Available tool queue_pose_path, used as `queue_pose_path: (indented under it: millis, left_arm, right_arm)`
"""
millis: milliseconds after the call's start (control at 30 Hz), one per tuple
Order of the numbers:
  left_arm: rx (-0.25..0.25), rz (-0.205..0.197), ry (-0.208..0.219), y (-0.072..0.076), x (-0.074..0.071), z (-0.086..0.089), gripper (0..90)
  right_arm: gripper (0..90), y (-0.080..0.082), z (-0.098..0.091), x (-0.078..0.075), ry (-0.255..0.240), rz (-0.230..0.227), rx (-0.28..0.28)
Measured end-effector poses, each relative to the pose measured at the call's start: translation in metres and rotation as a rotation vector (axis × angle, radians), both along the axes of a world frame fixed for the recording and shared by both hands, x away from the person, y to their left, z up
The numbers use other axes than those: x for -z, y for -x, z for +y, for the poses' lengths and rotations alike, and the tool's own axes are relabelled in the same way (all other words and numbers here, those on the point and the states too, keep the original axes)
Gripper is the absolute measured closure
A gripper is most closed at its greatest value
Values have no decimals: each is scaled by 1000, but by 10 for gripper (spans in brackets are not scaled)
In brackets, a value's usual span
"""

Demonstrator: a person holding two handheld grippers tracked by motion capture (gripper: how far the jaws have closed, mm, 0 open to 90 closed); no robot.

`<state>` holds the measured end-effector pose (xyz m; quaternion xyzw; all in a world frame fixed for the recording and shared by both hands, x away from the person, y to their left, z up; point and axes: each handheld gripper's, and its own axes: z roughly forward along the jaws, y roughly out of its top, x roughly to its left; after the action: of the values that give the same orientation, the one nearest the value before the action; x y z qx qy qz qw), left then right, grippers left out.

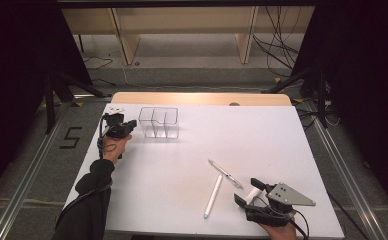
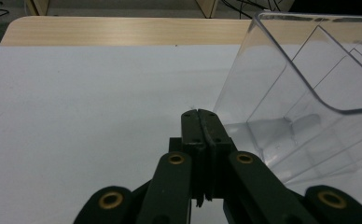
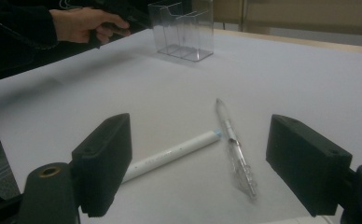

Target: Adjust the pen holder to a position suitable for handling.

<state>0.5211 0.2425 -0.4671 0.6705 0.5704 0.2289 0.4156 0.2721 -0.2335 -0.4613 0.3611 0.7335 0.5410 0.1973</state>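
Observation:
A clear plastic organiser [image 1: 158, 122] with compartments stands at the back left of the white table [image 1: 262, 135]. My left gripper [image 1: 131, 125] is shut with nothing in it, its tip [image 2: 201, 112] just beside the organiser's [image 2: 309, 93] wall. A white pen [image 1: 213, 196] and a clear pen [image 1: 225, 174] lie at the front right. My right gripper [image 1: 248, 191] stands open just behind them. In the right gripper view the white pen [image 3: 170, 156] and clear pen [image 3: 235, 149] lie ahead between the wide-apart jaws [image 3: 205, 163], untouched.
A short white item [image 1: 253, 194] lies on the table by the right gripper's jaws. A wooden table edge [image 1: 197, 98] runs behind the white surface. The person's left hand [image 3: 83, 23] and the organiser [image 3: 184, 28] appear far off in the right gripper view.

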Motion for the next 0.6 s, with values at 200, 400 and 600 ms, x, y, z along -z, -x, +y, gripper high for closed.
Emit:
queue_pose_path:
  millis: [200, 400, 600]
  left_arm:
    - [20, -4, 13, -3, -1, -3, 890]
    - [49, -11, 0, -5, -4, -12, 892]
    - [45, -8, 10, -7, -5, -15, 892]
  right_arm:
    - [235, 0, -1, 0, -5, 4, -1]
    - [235, -1, 2, 1, 3, 6, -9]
    - [236, -1, 1, 0, 0, 6, -7]
